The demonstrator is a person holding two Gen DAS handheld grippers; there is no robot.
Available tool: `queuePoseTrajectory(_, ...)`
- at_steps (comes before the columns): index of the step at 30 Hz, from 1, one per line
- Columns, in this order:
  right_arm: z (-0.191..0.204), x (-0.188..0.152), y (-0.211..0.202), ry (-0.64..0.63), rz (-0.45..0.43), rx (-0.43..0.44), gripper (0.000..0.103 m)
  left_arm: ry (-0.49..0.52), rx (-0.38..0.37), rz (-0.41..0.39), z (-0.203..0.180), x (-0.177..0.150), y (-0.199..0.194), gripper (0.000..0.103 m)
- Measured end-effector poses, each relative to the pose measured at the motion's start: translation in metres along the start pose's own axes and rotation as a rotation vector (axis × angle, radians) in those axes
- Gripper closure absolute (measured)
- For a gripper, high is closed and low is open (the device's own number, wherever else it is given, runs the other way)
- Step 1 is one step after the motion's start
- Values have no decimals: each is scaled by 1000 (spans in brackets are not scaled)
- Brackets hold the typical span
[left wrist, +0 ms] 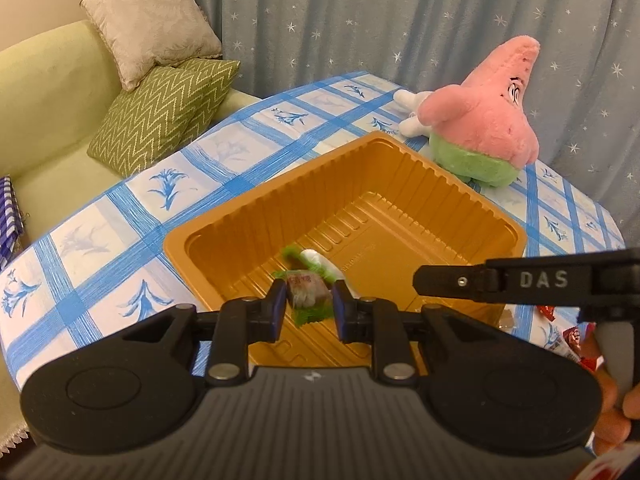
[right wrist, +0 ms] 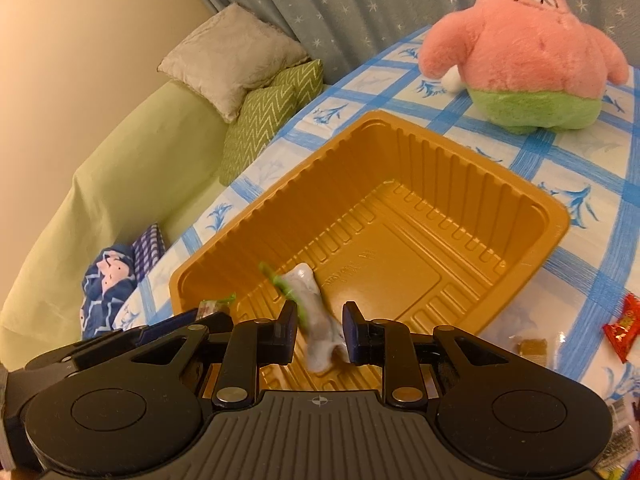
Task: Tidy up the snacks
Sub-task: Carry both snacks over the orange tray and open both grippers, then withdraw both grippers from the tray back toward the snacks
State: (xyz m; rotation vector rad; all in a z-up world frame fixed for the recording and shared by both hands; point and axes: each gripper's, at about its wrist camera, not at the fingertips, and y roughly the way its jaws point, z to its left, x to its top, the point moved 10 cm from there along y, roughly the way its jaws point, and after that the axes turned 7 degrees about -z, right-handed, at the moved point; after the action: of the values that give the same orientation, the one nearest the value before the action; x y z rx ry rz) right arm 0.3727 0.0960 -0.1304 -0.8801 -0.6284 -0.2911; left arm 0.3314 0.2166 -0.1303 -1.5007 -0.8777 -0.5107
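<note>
Each hand-held gripper, left (left wrist: 307, 300) and right (right wrist: 320, 330), pinches mid-body a light, crinkly, slippery wrapped candy (left wrist: 306, 294) over the gold tray (left wrist: 400, 184).

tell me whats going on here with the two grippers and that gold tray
A person is sorting wrapped snacks into the ribbed gold plastic tray on the blue-checked tablecloth. The left gripper is shut on a small candy in a clear, green-edged wrapper, and the right gripper is shut on a white, green-trimmed candy wrapper; both hang over the tray's near end. More red-wrapped snacks lie loose on the cloth.
</note>
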Motion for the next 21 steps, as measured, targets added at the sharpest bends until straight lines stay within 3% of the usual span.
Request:
queuePoseTrajectory(6,1,-1,-24,-7,-36,-9,74,4,-23,1,-4,-4,-9,75)
queuePoseTrajectory(8,1,-3,-35,-6,-56,-12,64,6,-34,0,-6,-7,-17,75)
queuePoseTrajectory(10,1,-6,-49,-5,-86,-19,46,7,-44,3,-9,-11,-25,75)
queuePoseTrajectory(21,-17,-42,-122,30,-153,-65,40,70,-112,-1,-40,-41,-80,75)
